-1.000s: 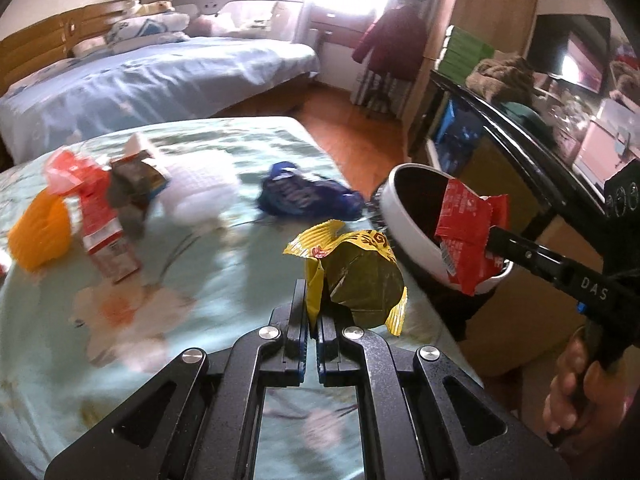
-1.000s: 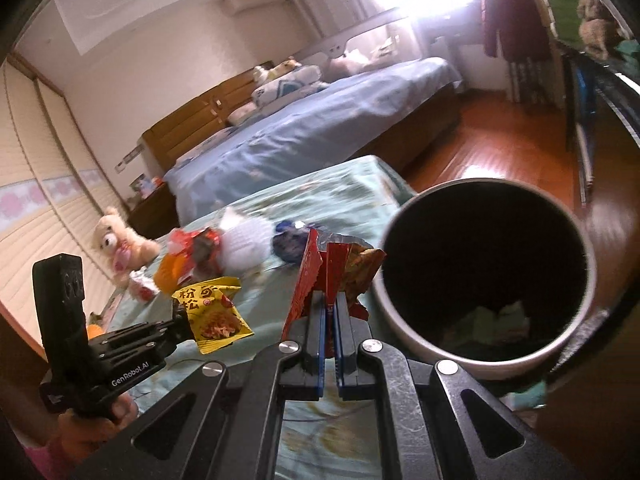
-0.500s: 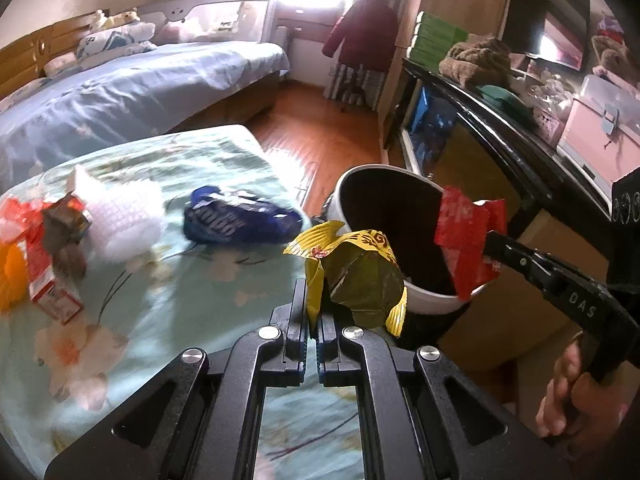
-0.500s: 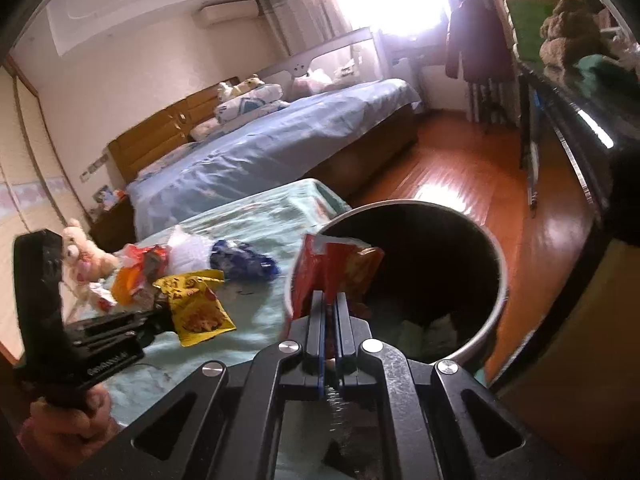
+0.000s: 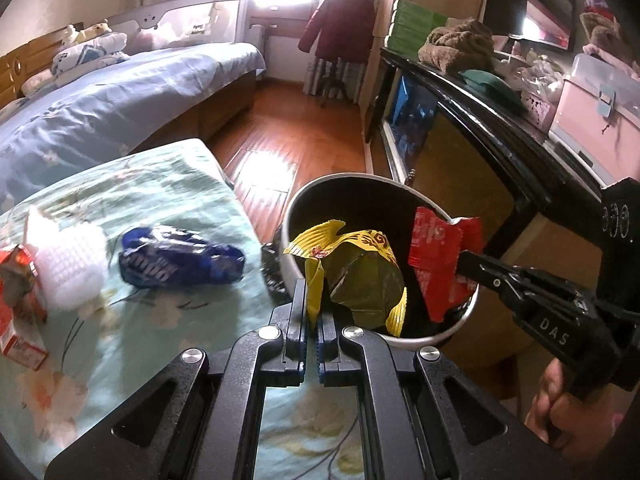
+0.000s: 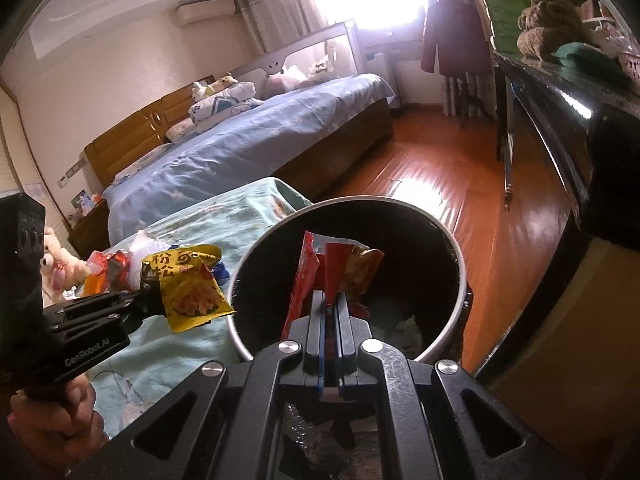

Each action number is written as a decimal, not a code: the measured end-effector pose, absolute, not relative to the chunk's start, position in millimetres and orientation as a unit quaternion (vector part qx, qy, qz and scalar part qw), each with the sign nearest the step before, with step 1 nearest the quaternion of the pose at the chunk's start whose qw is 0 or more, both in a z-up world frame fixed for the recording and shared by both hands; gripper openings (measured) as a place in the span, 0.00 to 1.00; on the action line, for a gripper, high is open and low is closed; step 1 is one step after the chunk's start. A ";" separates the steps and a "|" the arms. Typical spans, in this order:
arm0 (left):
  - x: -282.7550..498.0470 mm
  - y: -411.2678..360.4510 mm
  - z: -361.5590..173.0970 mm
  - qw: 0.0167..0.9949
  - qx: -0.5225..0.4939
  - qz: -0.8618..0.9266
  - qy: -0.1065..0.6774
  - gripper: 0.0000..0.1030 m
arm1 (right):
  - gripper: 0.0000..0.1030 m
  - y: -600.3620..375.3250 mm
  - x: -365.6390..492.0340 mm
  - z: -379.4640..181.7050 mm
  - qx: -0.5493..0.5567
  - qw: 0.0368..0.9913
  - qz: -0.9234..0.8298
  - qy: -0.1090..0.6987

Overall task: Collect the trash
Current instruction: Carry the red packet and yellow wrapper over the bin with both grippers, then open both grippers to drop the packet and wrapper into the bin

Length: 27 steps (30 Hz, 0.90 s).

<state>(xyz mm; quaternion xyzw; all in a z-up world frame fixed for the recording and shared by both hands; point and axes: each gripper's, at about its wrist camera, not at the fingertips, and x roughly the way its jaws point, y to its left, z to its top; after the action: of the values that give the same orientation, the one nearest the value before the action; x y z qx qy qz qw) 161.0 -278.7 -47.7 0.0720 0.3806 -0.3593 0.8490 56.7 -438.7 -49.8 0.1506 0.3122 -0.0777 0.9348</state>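
Tabletop (image 5: 168, 184) under a green floral cloth, with a round bin (image 5: 456, 322) at its edge. Left hand-held gripper (image 5: 313, 304) pinching a yellow wrapper (image 5: 360, 276) at the bin's rim; right hand-held gripper (image 6: 330, 300) pinching a red wrapper (image 6: 308, 276) over the bin's mouth. A blue wrapper (image 5: 180, 266) and white foam net (image 5: 68, 264) lie on the cloth.

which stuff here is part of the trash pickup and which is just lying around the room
Part of the job:
- yellow wrapper in the left hand-held gripper
- red wrapper in the right hand-held gripper
- trash bin
- blue wrapper, white foam net, red carton on the table

Just lying about:
- bed
- red coat
- pink box
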 end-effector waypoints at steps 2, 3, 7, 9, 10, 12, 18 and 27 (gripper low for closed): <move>162.6 -283.6 -48.0 0.848 0.075 -0.361 0.382 0.02 | 0.03 -442.2 58.6 -50.6 0.150 0.934 -0.082 0.314; 163.7 -287.2 -48.5 0.846 0.077 -0.363 0.382 0.02 | 0.03 -443.8 59.5 -50.7 0.150 0.934 -0.084 0.314; 168.9 -297.4 -51.1 0.842 0.084 -0.365 0.388 0.03 | 0.04 -447.6 64.6 -51.2 0.146 0.933 -0.089 0.318; 171.0 -302.1 -53.0 0.840 0.087 -0.366 0.391 0.03 | 0.04 -448.8 67.1 -52.0 0.144 0.932 -0.091 0.321; 171.7 -303.9 -54.1 0.839 0.089 -0.367 0.392 0.03 | 0.04 -449.0 67.9 -52.5 0.143 0.931 -0.092 0.322; 172.9 -308.1 -55.6 0.838 0.094 -0.366 0.392 0.03 | 0.05 -451.2 69.1 -53.8 0.144 0.930 -0.094 0.324; 176.8 -320.3 -60.9 0.834 0.103 -0.366 0.401 0.03 | 0.06 -453.1 73.9 -56.2 0.138 0.929 -0.098 0.330; 177.6 -320.5 -60.5 0.835 0.096 -0.360 0.404 0.48 | 0.23 -461.7 78.2 -62.3 0.150 0.921 -0.106 0.343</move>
<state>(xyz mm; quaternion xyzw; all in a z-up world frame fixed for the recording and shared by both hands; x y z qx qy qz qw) 177.6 -320.5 -60.5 0.0957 0.4044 -0.3597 0.8354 78.2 -461.7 -62.3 0.1496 0.3429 -0.1059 0.9213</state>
